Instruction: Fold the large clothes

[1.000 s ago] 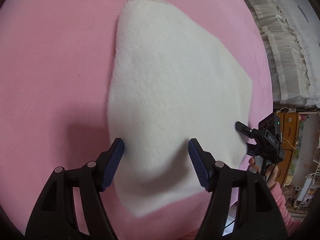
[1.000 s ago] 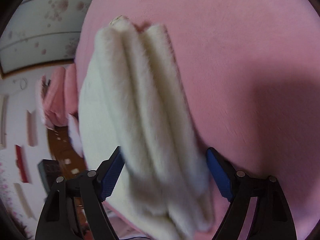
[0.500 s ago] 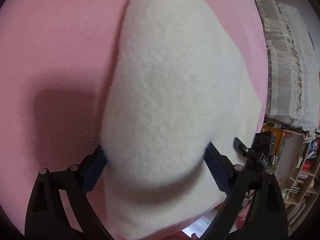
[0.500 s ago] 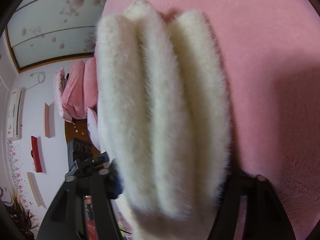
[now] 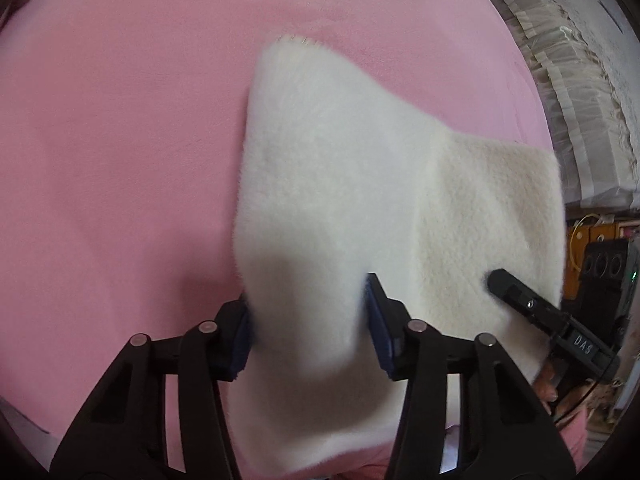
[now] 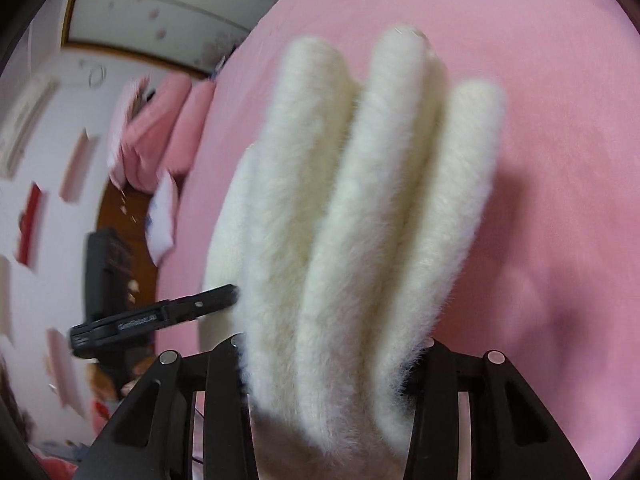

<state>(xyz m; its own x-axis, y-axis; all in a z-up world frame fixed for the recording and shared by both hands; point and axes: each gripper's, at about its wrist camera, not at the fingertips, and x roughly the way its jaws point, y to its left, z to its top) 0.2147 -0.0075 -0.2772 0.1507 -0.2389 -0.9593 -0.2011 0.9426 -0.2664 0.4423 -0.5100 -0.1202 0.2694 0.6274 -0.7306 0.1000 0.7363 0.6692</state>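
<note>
Step in hand: carrying the folded end of the garment (image 5: 340,184) over the bed (image 5: 120,160) to lay it down.

- The left hand-held gripper (image 5: 308,332) is clenched on one folded corner of the white fleece. The right hand-held gripper (image 6: 332,364) is clenched on the stacked edge, where three rounded folds show.
- The garment hangs between the two; its far end lies on the pink bed cover.
- Keep both at equal height and equal tension, so that the layers do not slide apart.
- Lower the edge flat and square to the far end. Release only once the stack rests on the bed.
- Fleece is thick and springy; it is likely to unroll if dropped early.

Count: one garment, two hand-held grippers, one bed.
</note>
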